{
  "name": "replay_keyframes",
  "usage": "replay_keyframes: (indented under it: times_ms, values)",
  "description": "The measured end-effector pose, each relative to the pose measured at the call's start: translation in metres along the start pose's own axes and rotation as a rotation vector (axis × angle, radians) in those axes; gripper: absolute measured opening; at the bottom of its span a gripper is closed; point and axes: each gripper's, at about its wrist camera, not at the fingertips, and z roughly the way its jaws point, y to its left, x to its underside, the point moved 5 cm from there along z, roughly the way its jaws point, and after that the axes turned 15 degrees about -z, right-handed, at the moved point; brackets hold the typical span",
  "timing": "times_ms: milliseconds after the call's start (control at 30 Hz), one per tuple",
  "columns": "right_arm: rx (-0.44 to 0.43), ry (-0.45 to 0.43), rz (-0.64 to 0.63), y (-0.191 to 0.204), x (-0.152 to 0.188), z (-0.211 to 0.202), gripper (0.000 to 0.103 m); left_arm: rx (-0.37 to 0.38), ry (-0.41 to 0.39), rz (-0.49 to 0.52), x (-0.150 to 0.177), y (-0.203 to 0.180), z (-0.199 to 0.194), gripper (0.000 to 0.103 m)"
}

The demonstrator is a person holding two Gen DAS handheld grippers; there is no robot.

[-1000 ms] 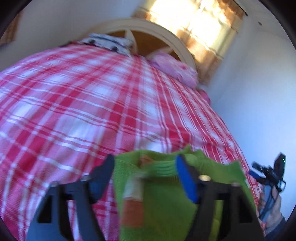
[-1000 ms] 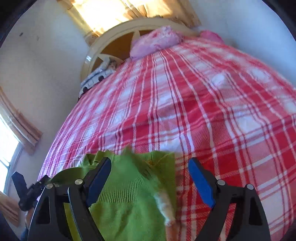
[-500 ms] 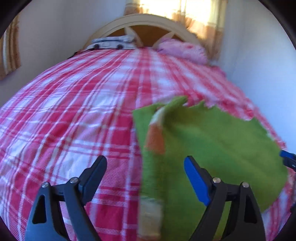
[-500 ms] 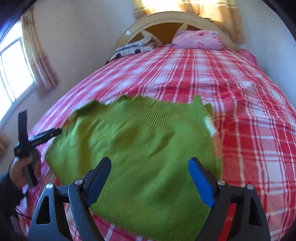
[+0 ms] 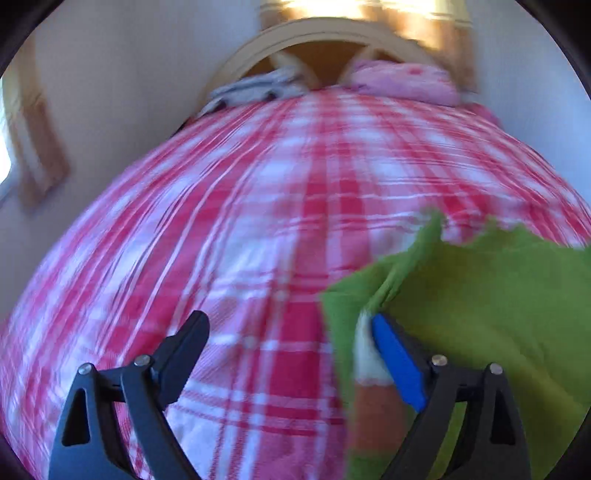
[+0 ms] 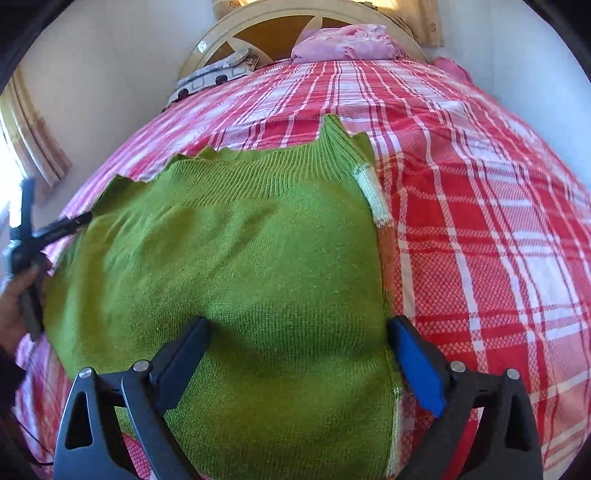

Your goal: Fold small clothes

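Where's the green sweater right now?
The green sweater lies flat on the plaid bedspread, under the open right gripper in the right wrist view.

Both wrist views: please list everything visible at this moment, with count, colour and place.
green knit garment: one, green with a white and orange sleeve edge, spread flat on the near part of the bed
bedspread: one, red, pink and white plaid, covering the bed
pink pillow: one, pink, at the headboard
patterned pillow: one, grey and white, at the headboard beside the pink one
headboard: one, cream arch with brown panels, far end of the bed
curtains: tan, at the window beside the bed
left gripper: one, black with a blue pad, open at the garment's edge
right gripper: one, same build, open over the garment
hand: one, holding the left gripper
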Motion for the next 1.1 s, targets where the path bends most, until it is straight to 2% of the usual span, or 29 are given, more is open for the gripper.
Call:
replay_keyframes:
  times_ms: [100,167,267,367,433,533,633,700,733,800,833,867,933,1100]
  values:
    - [0.004,-0.002,-0.004,0.005,0.000,-0.002,0.097,-0.083,0.043,-0.114,0.004,0.037,0.009,0.093]
    - [0.013,-0.007,-0.006,0.007,-0.002,-0.008,0.097,-0.011,0.070,-0.166,0.011,0.050,0.003,0.093]
    - [0.046,-0.072,0.009,0.004,-0.010,-0.028,0.097,0.098,-0.016,-0.228,0.016,0.066,-0.035,0.093]
    - [0.081,-0.171,0.008,0.004,-0.028,-0.052,0.097,0.165,-0.070,-0.225,0.024,0.067,-0.068,0.093]
    - [0.056,-0.214,-0.013,0.011,-0.042,-0.060,0.097,0.216,-0.083,-0.208,0.034,0.059,-0.084,0.095]
    - [-0.032,-0.192,-0.078,0.030,-0.060,-0.048,0.097,0.269,-0.071,-0.153,0.052,0.041,-0.092,0.101]
    - [-0.080,-0.117,-0.077,0.035,-0.064,-0.022,0.097,0.259,-0.021,-0.088,0.069,0.027,-0.078,0.101]
    - [-0.038,-0.038,-0.029,0.024,-0.057,-0.002,0.097,0.222,0.038,-0.069,0.078,0.024,-0.065,0.101]
    - [-0.018,-0.002,-0.014,0.019,-0.052,0.005,0.097,0.223,0.047,-0.069,0.078,0.024,-0.064,0.101]
    - [0.095,0.042,-0.044,0.014,-0.042,0.010,0.097,0.218,0.049,-0.071,0.078,0.025,-0.066,0.101]
    - [0.114,0.058,-0.059,0.016,-0.039,0.009,0.097,0.214,0.053,-0.068,0.080,0.024,-0.067,0.101]
    - [0.136,0.062,-0.076,0.021,-0.039,0.007,0.097,0.212,0.058,-0.067,0.082,0.024,-0.066,0.101]
    - [0.165,0.017,-0.128,0.040,-0.043,-0.006,0.097,0.208,0.062,-0.078,0.083,0.024,-0.065,0.101]
    - [0.063,-0.109,-0.261,0.122,-0.059,-0.028,0.097,0.208,0.109,-0.119,0.093,0.033,-0.061,0.103]
